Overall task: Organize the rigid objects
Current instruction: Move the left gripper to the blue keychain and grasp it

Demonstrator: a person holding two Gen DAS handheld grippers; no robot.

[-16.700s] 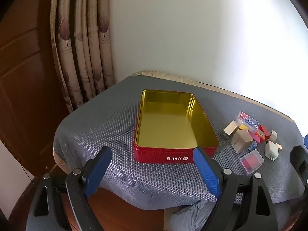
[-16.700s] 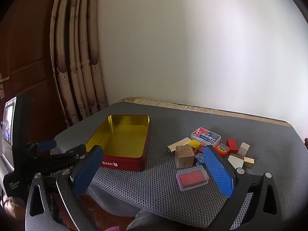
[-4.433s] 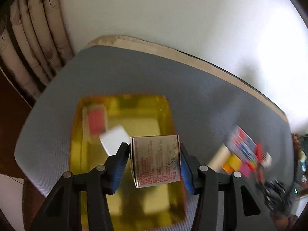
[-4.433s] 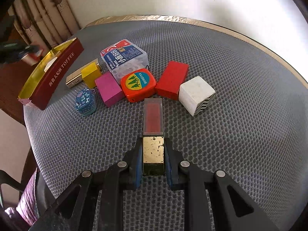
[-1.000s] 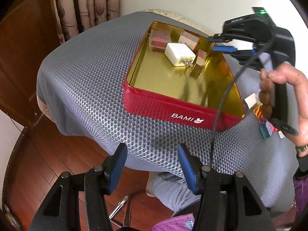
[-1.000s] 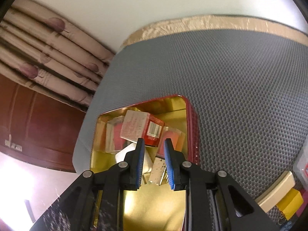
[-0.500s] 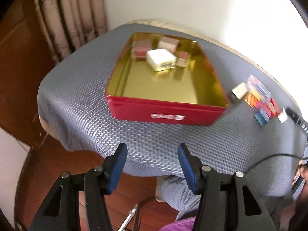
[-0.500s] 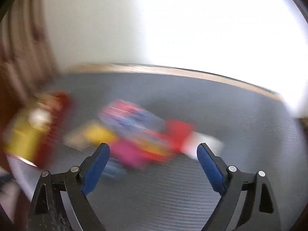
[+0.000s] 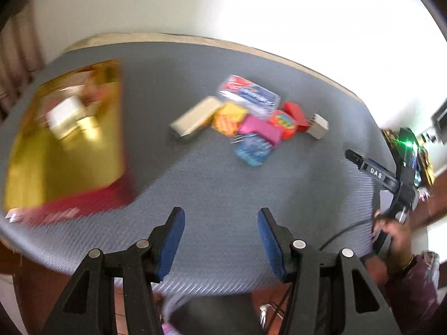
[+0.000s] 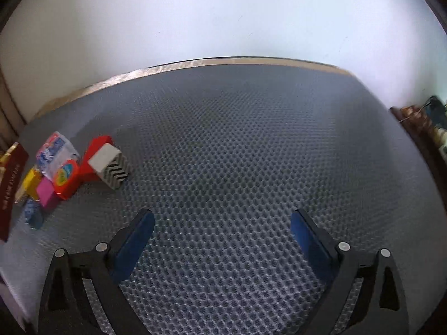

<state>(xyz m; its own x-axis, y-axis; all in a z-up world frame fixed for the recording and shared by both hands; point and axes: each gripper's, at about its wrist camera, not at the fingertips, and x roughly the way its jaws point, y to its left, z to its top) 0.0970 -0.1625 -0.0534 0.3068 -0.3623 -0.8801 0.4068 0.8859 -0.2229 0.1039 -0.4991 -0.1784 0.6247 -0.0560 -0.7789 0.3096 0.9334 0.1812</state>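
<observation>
The red tin point(image 9: 72, 206) with a gold inside sits at the left, blurred, with a white block point(image 9: 65, 113) and other small items in it. A cluster of small objects lies mid-table: a beige bar point(image 9: 195, 118), a yellow block point(image 9: 229, 117), a pink block point(image 9: 261, 129), a blue charm point(image 9: 252, 149), a round red tape measure point(image 9: 283, 122), a red block point(image 9: 296, 111) and a clear card box point(image 9: 248, 95). A white zigzag block point(image 10: 110, 164) stands at the cluster's right end. My left gripper point(image 9: 220, 234) is open and empty near the front edge. My right gripper point(image 10: 222, 234) is open and empty over bare mat.
The grey mesh mat point(image 10: 237, 145) covers the table up to a pale back edge point(image 10: 195, 64) against the white wall. The tin's red side point(image 10: 11, 184) shows at the far left of the right wrist view. The person's hand point(image 9: 391, 229) holds the other gripper at the right edge.
The left gripper has swung right, so the tin now sits at the left and the cluster ahead. The right gripper has also swung right, leaving the cluster at its far left.
</observation>
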